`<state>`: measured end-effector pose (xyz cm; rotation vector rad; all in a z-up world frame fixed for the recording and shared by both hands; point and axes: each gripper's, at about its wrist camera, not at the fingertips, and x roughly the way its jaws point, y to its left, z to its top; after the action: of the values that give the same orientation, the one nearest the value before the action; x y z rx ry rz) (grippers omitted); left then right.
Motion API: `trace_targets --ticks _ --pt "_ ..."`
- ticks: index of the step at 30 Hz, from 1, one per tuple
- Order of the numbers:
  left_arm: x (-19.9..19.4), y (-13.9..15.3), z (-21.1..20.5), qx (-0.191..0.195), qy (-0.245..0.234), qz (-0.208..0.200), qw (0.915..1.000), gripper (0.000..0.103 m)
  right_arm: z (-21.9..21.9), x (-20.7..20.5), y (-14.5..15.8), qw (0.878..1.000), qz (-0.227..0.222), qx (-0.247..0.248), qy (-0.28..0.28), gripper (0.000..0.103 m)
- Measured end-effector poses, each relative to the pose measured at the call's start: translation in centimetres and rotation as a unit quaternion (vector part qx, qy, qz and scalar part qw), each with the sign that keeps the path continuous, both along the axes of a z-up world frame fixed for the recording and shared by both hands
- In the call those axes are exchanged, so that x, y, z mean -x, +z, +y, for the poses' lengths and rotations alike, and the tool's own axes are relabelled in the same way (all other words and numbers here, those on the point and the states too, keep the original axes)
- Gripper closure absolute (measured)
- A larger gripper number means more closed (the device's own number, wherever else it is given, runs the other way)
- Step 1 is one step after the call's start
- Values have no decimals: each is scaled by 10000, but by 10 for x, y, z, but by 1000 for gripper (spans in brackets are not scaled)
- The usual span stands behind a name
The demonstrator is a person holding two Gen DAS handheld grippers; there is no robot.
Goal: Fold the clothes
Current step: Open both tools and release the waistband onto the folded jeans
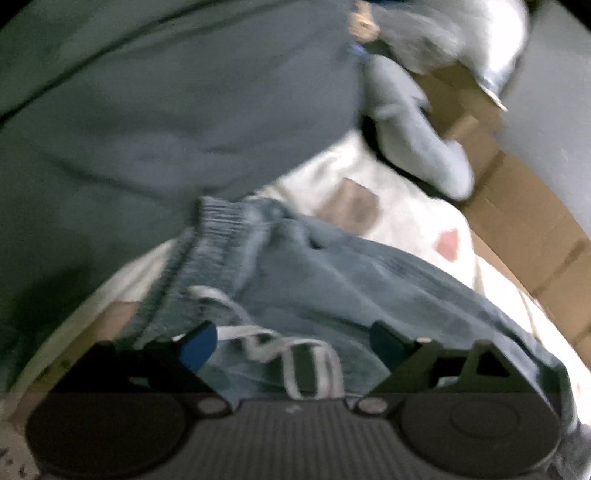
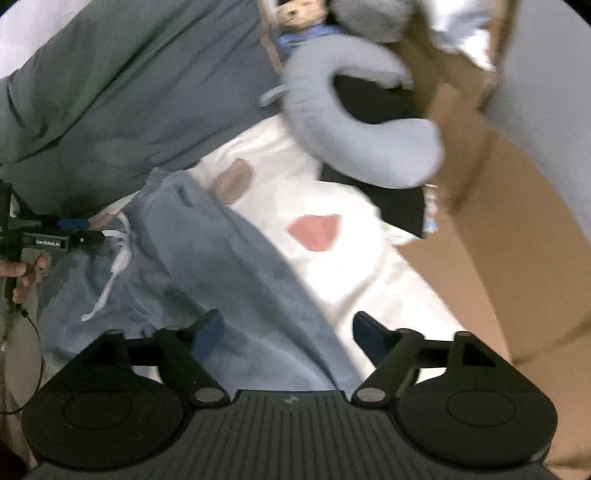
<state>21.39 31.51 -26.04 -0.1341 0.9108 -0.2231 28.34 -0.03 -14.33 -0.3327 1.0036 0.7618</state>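
Note:
A light blue denim garment (image 1: 332,280) (image 2: 229,266) with an elastic waistband (image 1: 218,225) and a white drawstring (image 1: 295,350) (image 2: 118,262) lies crumpled on a white sheet. My left gripper (image 1: 291,347) is open just over the waistband area, with the drawstring loops between its fingers. In the right wrist view the left gripper (image 2: 79,230) shows at the left edge by the waistband, held by a hand (image 2: 26,273). My right gripper (image 2: 290,338) is open low over the garment's right edge, its right finger above the sheet. Nothing is gripped.
The white sheet (image 2: 369,266) has pink (image 2: 316,230) and brown (image 2: 234,181) patches. A grey-green blanket (image 1: 166,110) (image 2: 129,85) lies beyond the garment. A blue-grey neck pillow (image 2: 369,147), a teddy bear (image 2: 299,18) and a cardboard box (image 2: 498,221) (image 1: 524,221) stand at the right.

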Motion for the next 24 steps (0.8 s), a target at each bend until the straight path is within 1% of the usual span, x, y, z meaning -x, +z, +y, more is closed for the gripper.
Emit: trace_targets --ticks 1,3,5,7,9,13,16,17,19,20,22,24 --pt "-2 1 -7 -112 -131 -32 9998 11 -15 3 1 9999 -18 -65 -115 18" --pt "-6 2 -16 -213 -181 -31 9996 11 -43 9 0 9992 -62 -190 -348 18" --pt "-11 2 -24 -125 -152 75 9998 11 -69 16 -10 9974 -75 -293 -656 18" --pt "-16 3 -32 -121 -268 147 9995 11 -95 24 -20 9944 -80 -391 -978 18" --pt "-24 9 -42 -278 -404 184 9986 11 -123 36 -29 9908 -41 -511 -1255 18" --pt "-45 46 -61 -364 -532 143 9978 12 -165 61 -44 9846 79 -742 -1579 18" --pt "-60 73 -76 -424 -625 110 9971 12 -192 77 -56 9835 103 -663 -1677 18" --pt "-66 87 -84 -464 -723 122 9962 12 -200 82 -60 9832 110 -631 -1708 18" --pt "-76 112 -105 -974 -856 133 9915 11 -211 91 -65 9841 80 -637 -1658 18" --pt "-81 125 -116 -1240 -919 138 9879 7 -214 94 -67 9842 102 -649 -1645 18" --pt "-89 140 -133 -1316 -1106 161 9850 6 -218 101 -71 9841 221 -657 -1635 18" --pt "-99 151 -150 -1382 -1234 143 9826 4 -222 108 -74 9837 235 -707 -1639 18"
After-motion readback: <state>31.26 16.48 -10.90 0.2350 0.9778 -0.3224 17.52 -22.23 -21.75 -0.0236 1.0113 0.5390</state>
